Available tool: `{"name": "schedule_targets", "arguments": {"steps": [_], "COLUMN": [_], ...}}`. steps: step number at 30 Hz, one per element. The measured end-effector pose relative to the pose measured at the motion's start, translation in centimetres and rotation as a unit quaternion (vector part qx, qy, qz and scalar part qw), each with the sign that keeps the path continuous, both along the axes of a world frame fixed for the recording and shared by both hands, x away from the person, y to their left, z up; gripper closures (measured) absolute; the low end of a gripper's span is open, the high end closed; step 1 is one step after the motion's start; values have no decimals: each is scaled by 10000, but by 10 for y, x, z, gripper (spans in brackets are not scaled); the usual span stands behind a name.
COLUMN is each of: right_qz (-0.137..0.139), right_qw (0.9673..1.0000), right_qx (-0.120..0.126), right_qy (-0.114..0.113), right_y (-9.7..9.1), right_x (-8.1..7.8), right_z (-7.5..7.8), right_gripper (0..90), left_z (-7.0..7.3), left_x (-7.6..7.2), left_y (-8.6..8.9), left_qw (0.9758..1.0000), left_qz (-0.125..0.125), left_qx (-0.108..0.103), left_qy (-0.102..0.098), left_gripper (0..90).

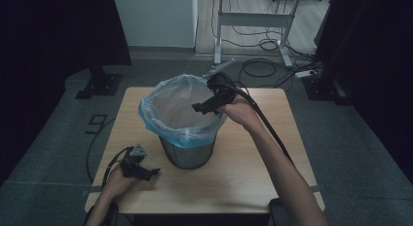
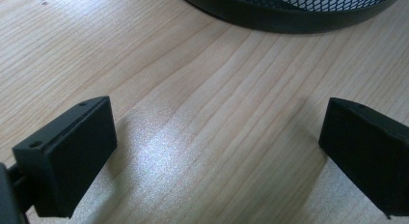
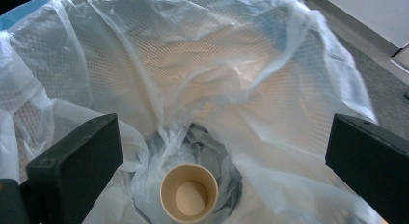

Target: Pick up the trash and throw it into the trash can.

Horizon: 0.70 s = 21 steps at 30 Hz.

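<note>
Overhead, the right gripper (image 1: 204,107) hangs over the bag-lined bin (image 1: 187,155) while the left gripper (image 1: 146,173) rests on the table (image 1: 243,172), jaws spread and empty. Along the right gripper's equally wide, empty jaws, a paper cup (image 3: 188,193) lies at the liner's bottom, suggesting disposal is done and withdrawal comes next.

No readable text, label, brand, number or sign appears on anything in these views.
</note>
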State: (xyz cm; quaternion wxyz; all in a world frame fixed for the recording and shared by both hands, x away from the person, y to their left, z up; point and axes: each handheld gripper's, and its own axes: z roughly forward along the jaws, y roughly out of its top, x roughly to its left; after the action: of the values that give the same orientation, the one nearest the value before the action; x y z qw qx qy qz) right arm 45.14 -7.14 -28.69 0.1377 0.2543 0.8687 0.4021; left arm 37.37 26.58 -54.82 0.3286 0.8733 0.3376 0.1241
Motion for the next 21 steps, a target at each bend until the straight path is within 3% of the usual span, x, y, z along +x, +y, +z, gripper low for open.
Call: {"name": "schedule_targets", "arguments": {"steps": [21], "right_qz": [-378], "right_qw": [9989], "right_qx": [262], "right_qy": [-64], "right_y": [-53], "right_x": [-11], "right_z": [-1], "right_gripper": [0], "left_z": [0], "left_x": [0], "left_y": [0], "left_qw": [10000], "left_qz": [0], "left_qx": [-1], "left_qy": [0], "left_gripper": [0]}}
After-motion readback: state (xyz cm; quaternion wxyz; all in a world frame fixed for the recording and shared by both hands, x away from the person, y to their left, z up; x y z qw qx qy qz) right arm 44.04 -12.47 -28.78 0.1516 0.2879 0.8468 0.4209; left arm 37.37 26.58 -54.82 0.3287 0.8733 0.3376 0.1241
